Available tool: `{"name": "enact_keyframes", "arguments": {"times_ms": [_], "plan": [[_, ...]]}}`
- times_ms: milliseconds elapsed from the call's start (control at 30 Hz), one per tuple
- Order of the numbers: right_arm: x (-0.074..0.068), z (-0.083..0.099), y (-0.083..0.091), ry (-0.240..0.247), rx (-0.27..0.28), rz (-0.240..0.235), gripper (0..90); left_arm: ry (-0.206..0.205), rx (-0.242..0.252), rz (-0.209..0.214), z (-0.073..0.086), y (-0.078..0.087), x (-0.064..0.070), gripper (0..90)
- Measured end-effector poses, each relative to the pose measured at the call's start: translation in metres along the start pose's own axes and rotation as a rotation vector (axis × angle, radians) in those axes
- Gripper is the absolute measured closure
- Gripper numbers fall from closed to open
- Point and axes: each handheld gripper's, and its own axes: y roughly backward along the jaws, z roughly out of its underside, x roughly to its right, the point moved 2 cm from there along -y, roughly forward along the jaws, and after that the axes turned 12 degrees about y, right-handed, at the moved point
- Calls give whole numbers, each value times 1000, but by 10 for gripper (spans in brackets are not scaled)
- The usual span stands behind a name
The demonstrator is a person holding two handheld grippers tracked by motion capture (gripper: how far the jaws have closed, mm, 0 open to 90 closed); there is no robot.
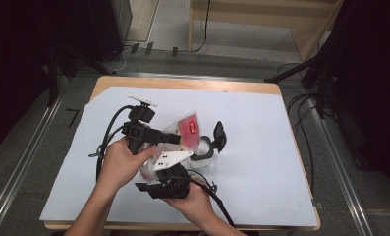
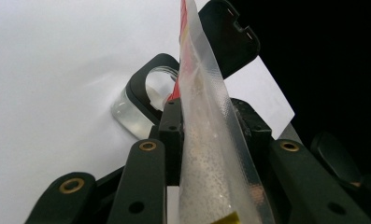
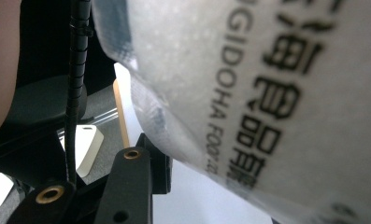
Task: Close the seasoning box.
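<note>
Jaws of the left gripper (image 2: 206,126) are pressed onto a clear plastic pouch (image 2: 211,154), pinching its flat sealed edge between them; the pouch rises edge-on up the middle of the left gripper view. White grains show through the film, and a red printed patch sits higher up. The pouch's lower end is cut off by the frame.

Just past the pinch, a clear container (image 2: 136,107) with a black rim stands on the white sheet (image 2: 47,70). Its black flip lid (image 2: 230,32) stands open above it. The container's far side is hidden behind the pouch.

Right gripper (image 3: 174,154): one jaw is visible at lower left, lying against the pouch (image 3: 248,84). The other jaw is hidden behind the film, so the grip cannot be judged here. Black print on the film is legible only in part, blurred and cut off at the edges.

High view: the left gripper (image 1: 175,138) holds the pouch (image 1: 185,130) above the sheet (image 1: 261,147), tilted, red label upward. The right gripper (image 1: 170,169) sits at the pouch's lower end, its jaw tips hidden under its grey plate and the left hand (image 1: 121,164). The container (image 1: 202,155) stands just right of the pouch, lid (image 1: 219,133) raised. The right hand (image 1: 192,199) is partly cut off at the bottom edge.
</note>
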Motion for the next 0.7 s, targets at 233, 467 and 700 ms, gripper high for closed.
{"name": "enact_keyframes", "arguments": {"times_ms": [233, 467, 700], "plan": [[0, 0, 0, 9, 1, 3, 628, 1, 2, 0, 0, 1, 0, 695], [0, -1, 1, 13, -3, 6, 628, -3, 4, 2, 0, 1, 1, 696], [0, -1, 1, 25, -2, 15, 628, -2, 13, 2, 0, 1, 1, 696]]}}
